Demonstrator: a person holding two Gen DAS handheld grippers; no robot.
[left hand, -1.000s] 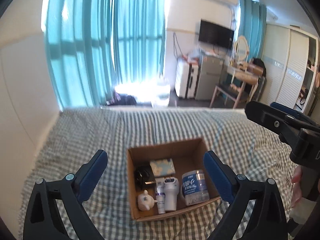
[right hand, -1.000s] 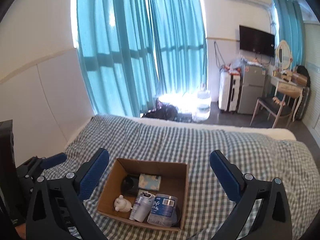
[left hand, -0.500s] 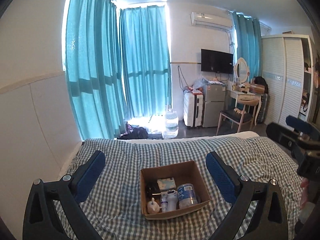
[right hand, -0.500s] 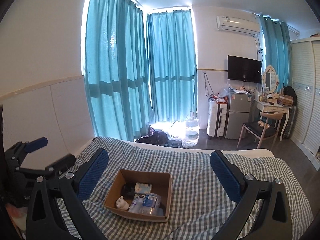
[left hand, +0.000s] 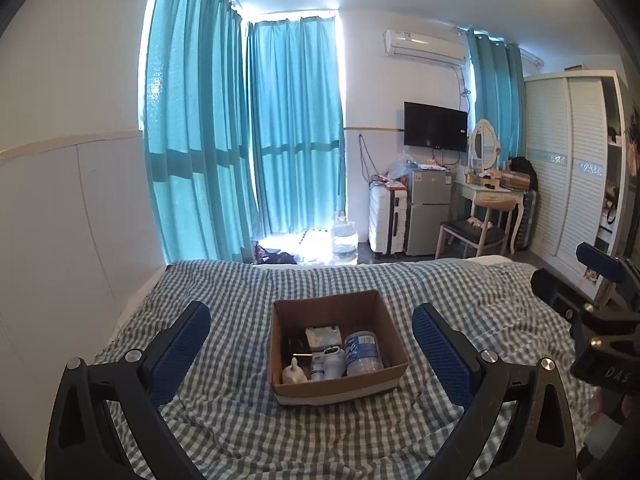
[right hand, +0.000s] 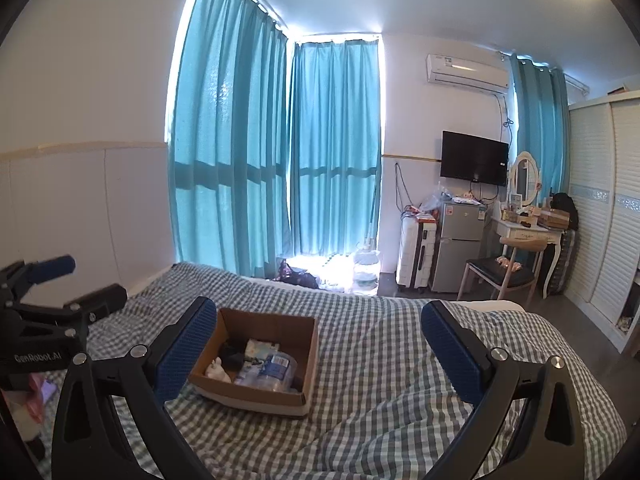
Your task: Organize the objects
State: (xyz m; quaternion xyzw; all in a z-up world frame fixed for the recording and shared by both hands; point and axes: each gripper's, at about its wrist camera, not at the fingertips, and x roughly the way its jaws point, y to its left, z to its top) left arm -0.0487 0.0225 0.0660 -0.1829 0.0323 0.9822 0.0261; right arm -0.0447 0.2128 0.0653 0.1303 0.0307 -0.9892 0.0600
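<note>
A brown cardboard box (left hand: 372,387) (right hand: 308,344) sits on the checked bedspread. Inside it lie a water bottle (left hand: 362,353) (right hand: 276,368), a white thermometer-like device (left hand: 334,362), a small tube (left hand: 318,366), a white figurine (left hand: 293,374) (right hand: 216,369), a tissue pack (left hand: 323,335) (right hand: 260,347) and a dark item (left hand: 294,346) (right hand: 234,356). My left gripper (left hand: 311,334) stands open well above and short of the box, nothing between its fingers. My right gripper (right hand: 319,326) is open too, empty, with the box beside its left finger.
The checked bed (left hand: 240,288) fills the foreground, a white wall panel to the left. Beyond its far edge are teal curtains (left hand: 296,128), a water jug (left hand: 344,236), a suitcase (left hand: 387,220), a small fridge (left hand: 428,212), a chair (left hand: 472,236) and a wardrobe (left hand: 572,168).
Both grippers have pulled back and up from the box, which now looks smaller and farther. Both stayed open and empty; more of the room shows.
</note>
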